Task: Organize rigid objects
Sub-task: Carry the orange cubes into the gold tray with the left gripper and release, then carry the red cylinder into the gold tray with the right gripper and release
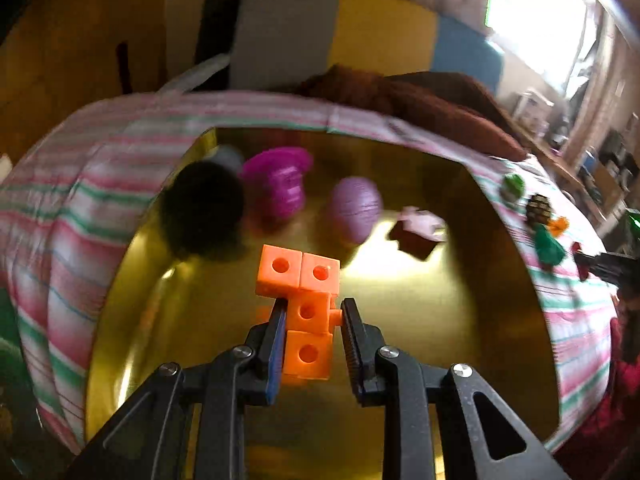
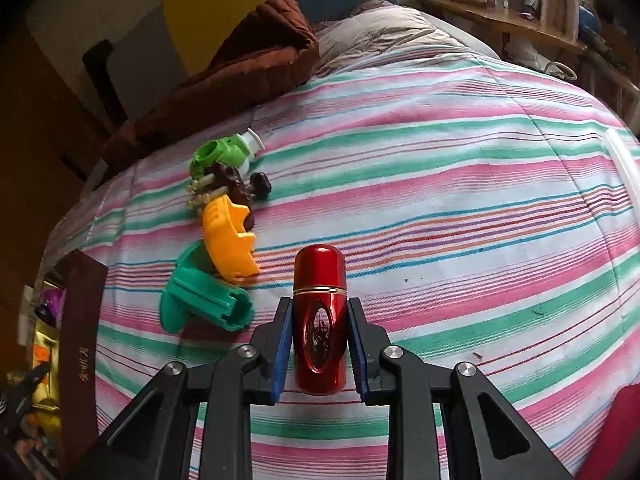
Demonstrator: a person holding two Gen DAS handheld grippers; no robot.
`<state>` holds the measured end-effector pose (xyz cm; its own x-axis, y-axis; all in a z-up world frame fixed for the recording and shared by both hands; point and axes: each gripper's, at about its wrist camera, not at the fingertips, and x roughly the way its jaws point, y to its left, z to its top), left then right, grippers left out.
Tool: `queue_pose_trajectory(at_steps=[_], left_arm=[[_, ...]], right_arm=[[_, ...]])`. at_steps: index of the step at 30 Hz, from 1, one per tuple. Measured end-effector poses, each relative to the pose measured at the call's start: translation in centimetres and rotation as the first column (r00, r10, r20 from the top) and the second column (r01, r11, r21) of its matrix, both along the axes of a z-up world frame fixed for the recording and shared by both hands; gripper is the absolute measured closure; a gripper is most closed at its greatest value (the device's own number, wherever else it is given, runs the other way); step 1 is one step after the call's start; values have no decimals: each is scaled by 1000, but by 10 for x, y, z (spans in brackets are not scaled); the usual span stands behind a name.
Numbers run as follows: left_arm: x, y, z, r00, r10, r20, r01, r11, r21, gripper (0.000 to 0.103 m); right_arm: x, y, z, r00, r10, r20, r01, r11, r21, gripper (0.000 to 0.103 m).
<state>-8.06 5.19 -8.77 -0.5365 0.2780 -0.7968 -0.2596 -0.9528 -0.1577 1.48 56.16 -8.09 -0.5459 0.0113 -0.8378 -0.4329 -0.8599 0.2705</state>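
In the left wrist view my left gripper [image 1: 314, 312] stands over a gold-lined box [image 1: 460, 340] with an orange linked-cube piece [image 1: 304, 300] between its fingers. The left finger touches the cubes; a small gap shows at the right finger. In the box lie a black ball [image 1: 200, 208], a magenta toy [image 1: 280, 188], a purple egg [image 1: 356, 208] and a small dark brown and pink piece [image 1: 418, 232]. In the right wrist view my right gripper [image 2: 320, 312] is shut on a red capsule-shaped bottle [image 2: 320, 320] above the striped bedspread [image 2: 460, 200].
Left of the right gripper lie a teal plastic piece [image 2: 204, 300], an orange piece [image 2: 230, 236], a brown toy [image 2: 236, 188] and a green piece [image 2: 220, 156]. The box's dark wall [image 2: 80, 340] stands at far left. A brown blanket [image 2: 240, 68] lies behind.
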Motion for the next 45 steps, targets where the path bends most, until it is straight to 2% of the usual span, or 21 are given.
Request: queue_pose_trajectory(at_steps=[4,13,16,19,21,27,31,39,42,45], left_arm=[[-14,-14,-5,999,35,37,-35,999,17,78],[-37,-20,-9,995,79,55,-77,996,-51,77],[-34,-19,-8,995,81,49,-78,994,-76,71],[-31,-18,-6,994,104,19,-100,986,-137,68],[-27,-19,-2,994,111,-7,-111,983,-149,68],[-1,-21,12,988,121,-101,-125,991,-42,67],[16,-17,18,984,127,-123,-123,991,44,65],[42,-4,23,982,74,-176,-63,996,63,65],[45,-6,23,983,72,-170,-59,995,79,65],[47,-9,22,984,69,-164,-55,995,89,65]], right_arm=[[-1,-3,3,1000,9,-17,-9,1000,5,77],[-3,-9,6,999,32,-43,-32,999,3,77],[-5,-10,5,998,39,-42,-39,999,6,77],[-5,-12,5,998,43,-41,-43,999,7,77],[-5,-12,6,998,44,-47,-44,999,9,77],[-5,-16,10,996,63,-70,-62,998,13,77],[-5,-24,10,994,86,-69,-86,996,-2,77],[-2,-78,26,972,209,-108,-215,975,-50,77],[-8,-109,33,956,261,-134,-275,956,-100,77],[-16,-139,39,938,314,-146,-331,937,-111,77]])
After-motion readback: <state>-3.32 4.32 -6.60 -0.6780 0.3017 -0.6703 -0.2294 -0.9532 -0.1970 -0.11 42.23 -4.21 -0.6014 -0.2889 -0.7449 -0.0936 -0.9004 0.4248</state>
